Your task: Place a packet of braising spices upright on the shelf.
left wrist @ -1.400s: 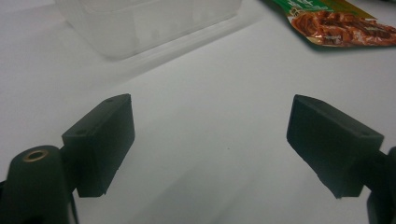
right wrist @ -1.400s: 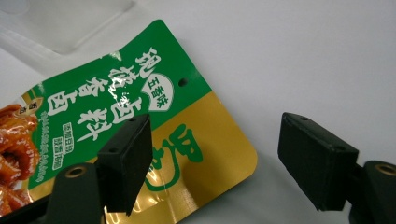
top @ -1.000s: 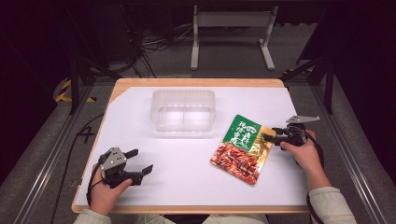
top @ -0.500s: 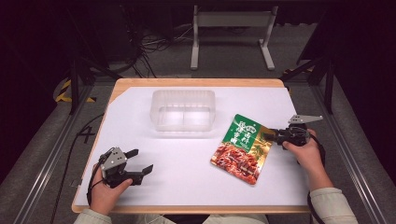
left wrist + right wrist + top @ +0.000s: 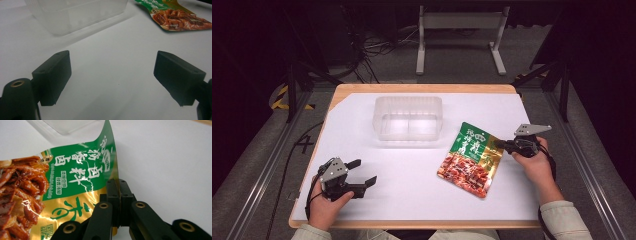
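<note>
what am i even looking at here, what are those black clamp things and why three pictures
A person sits at a table covered in white, holding a hand-operated claw in each hand. The wide picture comes from a camera above; the other two come from small cameras riding on each claw, looking along its black jaws.

On the table stand a clear plastic container and a green and gold food pouch printed with braised meat.

The right claw has just been closing and is now pinched on the pouch's edge, as the right gripper view shows close up. The left claw rests near the front edge, jaws wide apart, holding nothing.
</note>
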`<state>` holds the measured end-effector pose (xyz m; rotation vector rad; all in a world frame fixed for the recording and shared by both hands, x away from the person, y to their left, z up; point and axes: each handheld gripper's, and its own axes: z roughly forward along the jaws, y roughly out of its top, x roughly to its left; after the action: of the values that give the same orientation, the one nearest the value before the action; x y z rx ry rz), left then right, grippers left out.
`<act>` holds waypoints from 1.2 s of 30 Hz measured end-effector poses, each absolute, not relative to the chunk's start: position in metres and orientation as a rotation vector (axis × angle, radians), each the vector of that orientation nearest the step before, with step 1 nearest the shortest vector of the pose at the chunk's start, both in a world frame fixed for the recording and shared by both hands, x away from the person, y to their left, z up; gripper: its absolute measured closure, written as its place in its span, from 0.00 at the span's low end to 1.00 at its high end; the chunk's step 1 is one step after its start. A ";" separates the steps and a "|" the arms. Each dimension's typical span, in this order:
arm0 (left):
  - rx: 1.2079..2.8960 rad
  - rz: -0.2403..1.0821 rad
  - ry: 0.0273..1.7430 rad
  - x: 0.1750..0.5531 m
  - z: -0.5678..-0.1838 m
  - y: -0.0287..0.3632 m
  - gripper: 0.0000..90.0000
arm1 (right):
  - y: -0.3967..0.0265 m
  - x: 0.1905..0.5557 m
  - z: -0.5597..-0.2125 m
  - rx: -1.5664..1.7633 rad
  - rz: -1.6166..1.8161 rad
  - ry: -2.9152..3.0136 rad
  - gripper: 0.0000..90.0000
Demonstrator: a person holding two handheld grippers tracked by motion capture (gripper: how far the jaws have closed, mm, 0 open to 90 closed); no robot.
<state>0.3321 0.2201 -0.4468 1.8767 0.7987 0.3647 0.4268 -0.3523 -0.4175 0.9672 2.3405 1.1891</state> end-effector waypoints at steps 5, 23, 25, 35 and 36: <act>1.865 0.361 0.779 0.332 -0.443 0.216 0.15 | -0.350 0.417 -0.397 0.924 1.246 2.286 1.00; 1.913 0.343 0.694 0.333 -0.422 0.189 0.20 | -0.322 0.366 -0.325 0.673 1.334 2.190 1.00; 1.914 0.329 0.684 0.334 -0.420 0.186 0.22 | -0.318 0.361 -0.320 0.648 1.337 2.183 1.00; 1.902 0.314 0.666 0.337 -0.411 0.171 0.28 | -0.299 0.331 -0.291 0.498 1.344 2.140 1.00; 1.901 0.320 0.656 0.337 -0.410 0.169 0.28 | -0.298 0.329 -0.290 0.483 1.337 2.137 1.00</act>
<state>0.3372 0.1687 -0.4098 1.9010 0.6560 0.3200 0.3293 -0.2975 -0.2895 0.4831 2.1368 1.3366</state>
